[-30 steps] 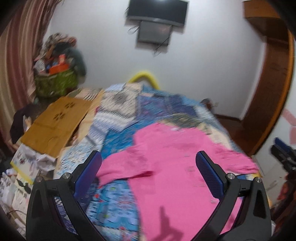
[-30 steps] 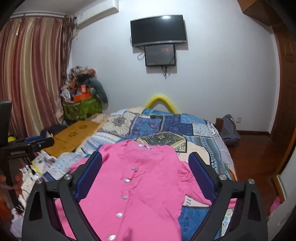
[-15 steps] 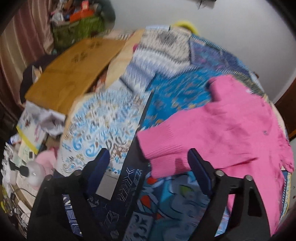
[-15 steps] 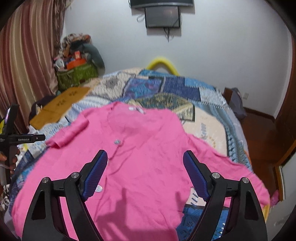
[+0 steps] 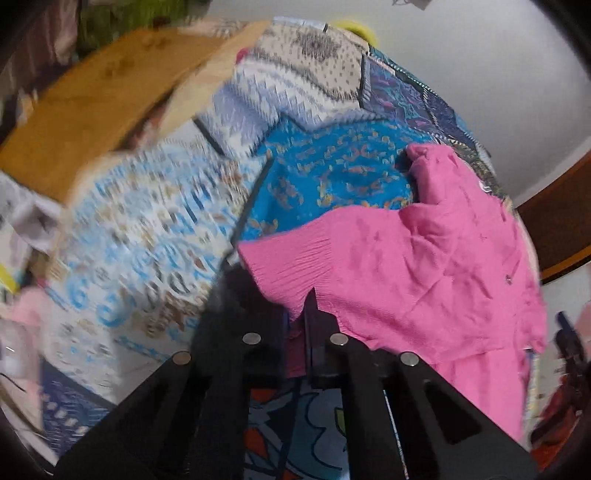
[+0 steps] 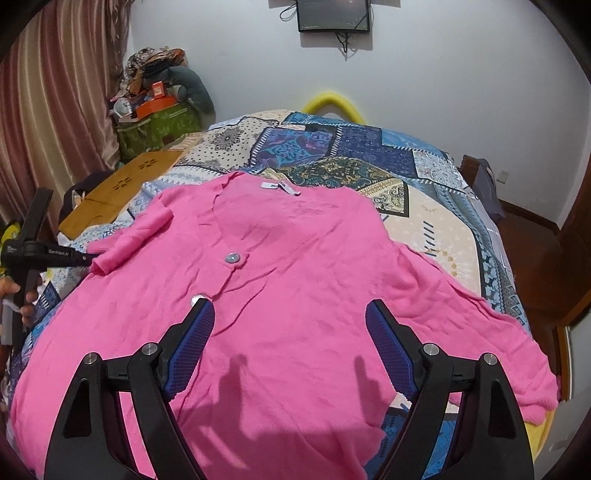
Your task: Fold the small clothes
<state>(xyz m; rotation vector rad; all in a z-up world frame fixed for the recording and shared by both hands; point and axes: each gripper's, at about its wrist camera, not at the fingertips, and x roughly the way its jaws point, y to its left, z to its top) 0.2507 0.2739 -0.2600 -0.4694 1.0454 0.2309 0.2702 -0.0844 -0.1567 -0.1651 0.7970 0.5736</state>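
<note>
Legible text: only a partial white "Gen…" mark on the left gripper (image 6: 88, 258) body; collar tag (image 6: 267, 185) unreadable.

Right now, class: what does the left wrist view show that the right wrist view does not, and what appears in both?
Only the left wrist view shows the left gripper up close, its jaws just closed and pinching the ribbed cuff of the sleeve.

Only the right wrist view shows the right gripper open above the garment's front, the buttons, the neck label, the wall screen and the curtain.

Both show the pink cardigan spread on the patchwork bedspread, and the brown board beside the bed.
</note>
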